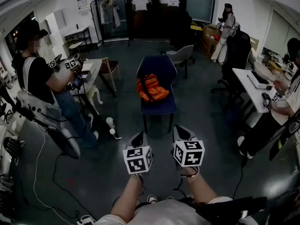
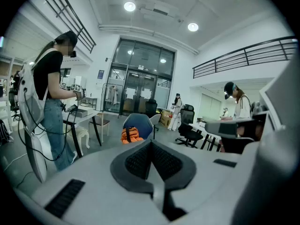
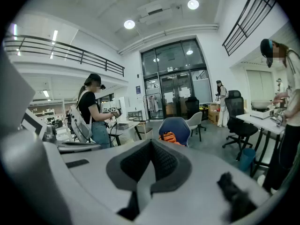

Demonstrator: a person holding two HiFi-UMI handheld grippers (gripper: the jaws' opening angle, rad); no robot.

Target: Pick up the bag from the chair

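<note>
Room: grey-floored workshop, person in black shirt (image 1: 40, 74) standing at left, near the chair.
Bag: crumpled orange fabric bag (image 1: 151, 89) with black strap (image 1: 145, 90), lying on seat of dark blue padded chair (image 1: 157, 64), leaning on backrest.
Left gripper (image 1: 138, 137): hovering well apart from chair, jaws pressing together, holding nothing.
Right gripper (image 1: 183, 132): hovering beside, jaws also meeting, empty.
Risk: probably pinching only loose cloth and slipping; arriving without opening jaws and pushing bag away; strap possibly catching on chair.

Dark grey floor (image 1: 108, 172), white walls (image 2: 108, 55), glass doors (image 2: 140, 86), ceiling spotlights (image 2: 130, 6), white desks (image 1: 241, 76)
</note>
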